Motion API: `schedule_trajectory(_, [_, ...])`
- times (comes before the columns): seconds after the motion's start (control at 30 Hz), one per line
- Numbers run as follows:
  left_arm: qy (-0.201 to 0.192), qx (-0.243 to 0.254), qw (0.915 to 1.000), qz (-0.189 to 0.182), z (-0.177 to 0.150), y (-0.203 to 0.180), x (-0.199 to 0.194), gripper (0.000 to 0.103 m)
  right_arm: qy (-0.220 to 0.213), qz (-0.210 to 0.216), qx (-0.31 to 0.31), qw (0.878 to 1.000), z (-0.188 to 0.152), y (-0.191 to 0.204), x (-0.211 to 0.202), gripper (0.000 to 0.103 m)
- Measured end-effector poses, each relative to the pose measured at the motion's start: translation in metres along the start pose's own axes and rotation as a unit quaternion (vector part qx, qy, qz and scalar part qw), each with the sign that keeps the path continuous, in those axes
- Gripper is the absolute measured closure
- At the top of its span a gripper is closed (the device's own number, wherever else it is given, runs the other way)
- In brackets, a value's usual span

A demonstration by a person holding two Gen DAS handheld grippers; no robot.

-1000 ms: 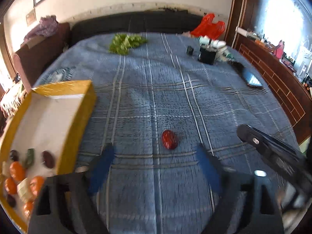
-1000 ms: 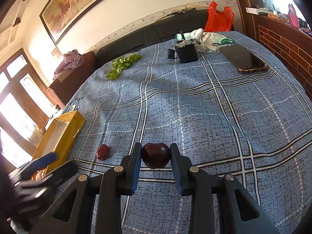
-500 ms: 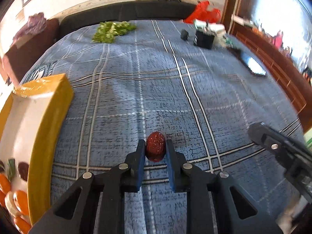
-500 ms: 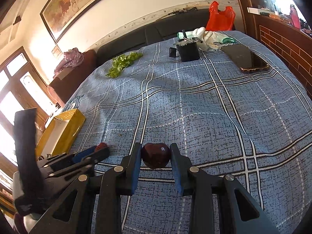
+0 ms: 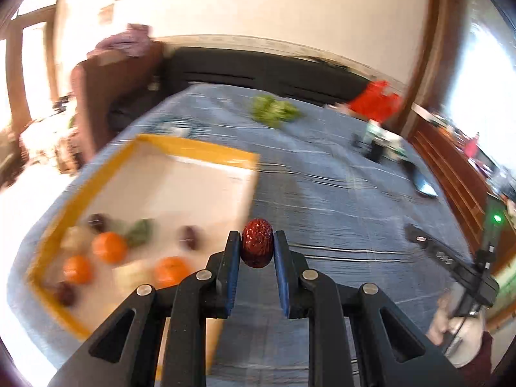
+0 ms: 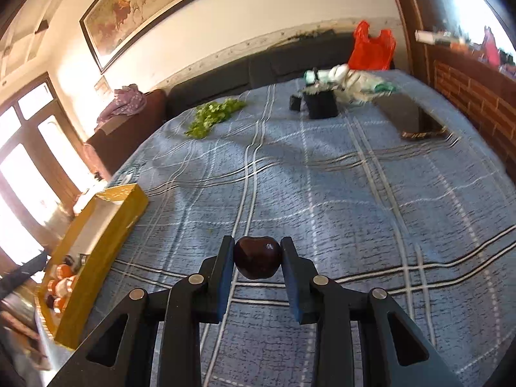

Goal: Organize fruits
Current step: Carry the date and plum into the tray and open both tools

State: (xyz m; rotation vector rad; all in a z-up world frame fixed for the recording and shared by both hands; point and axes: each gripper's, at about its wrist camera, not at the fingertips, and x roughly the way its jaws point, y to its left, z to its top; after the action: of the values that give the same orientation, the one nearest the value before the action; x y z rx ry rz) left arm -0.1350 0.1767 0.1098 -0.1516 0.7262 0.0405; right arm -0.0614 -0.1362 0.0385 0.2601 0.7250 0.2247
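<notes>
The left gripper [image 5: 257,248] is clamped on a red date [image 5: 257,247], a small wrinkled oval held by its sides between the blue pads, lifted above the near right edge of a yellow box [image 5: 193,150]. The box sits at the left of a blue checked cloth [image 6: 354,193] and already holds several oranges [image 5: 109,247], dark fruits and a green piece near its near end; this view is blurred, so finer detail is lost. The right gripper [image 6: 257,262] is closed on a dark plum [image 6: 257,261], round and glossy, held at its widest part above the cloth, well apart from the box. Both fruits look light. The date seems dry and firm with a rough skin that should grip well. The plum's smooth skin looks slippery and likely bruises under hard pressure, so a gentle hold across its middle suits it. Far across the cloth lie green leaves [image 6: 214,116].
</notes>
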Motion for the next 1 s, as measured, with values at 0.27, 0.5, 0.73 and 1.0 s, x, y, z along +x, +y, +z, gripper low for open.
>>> schedule_trajectory(0.27, [-0.024,-0.065,0.9960,0.057,-0.005,0.081,-0.030,0.083,0.012,0.016,-0.023,1.000,-0.001,0.044,-0.021,0.071])
schedule_trajectory(0.5, [-0.004,-0.116,0.9900,0.080,-0.020,0.134,-0.027,0.083,0.040,0.105,-0.100,0.989,-0.010,0.145,-0.028,0.070])
schedule_trajectory(0.73, [0.008,-0.125,0.9889,0.079,-0.031,0.152,-0.015,0.083,0.111,0.161,-0.154,0.968,-0.048,0.224,0.005,0.070])
schedule_trajectory(1.0, [0.020,-0.132,0.9881,0.077,-0.034,0.158,0.003,0.083,0.137,0.163,-0.205,0.955,-0.070,0.274,0.029,0.070])
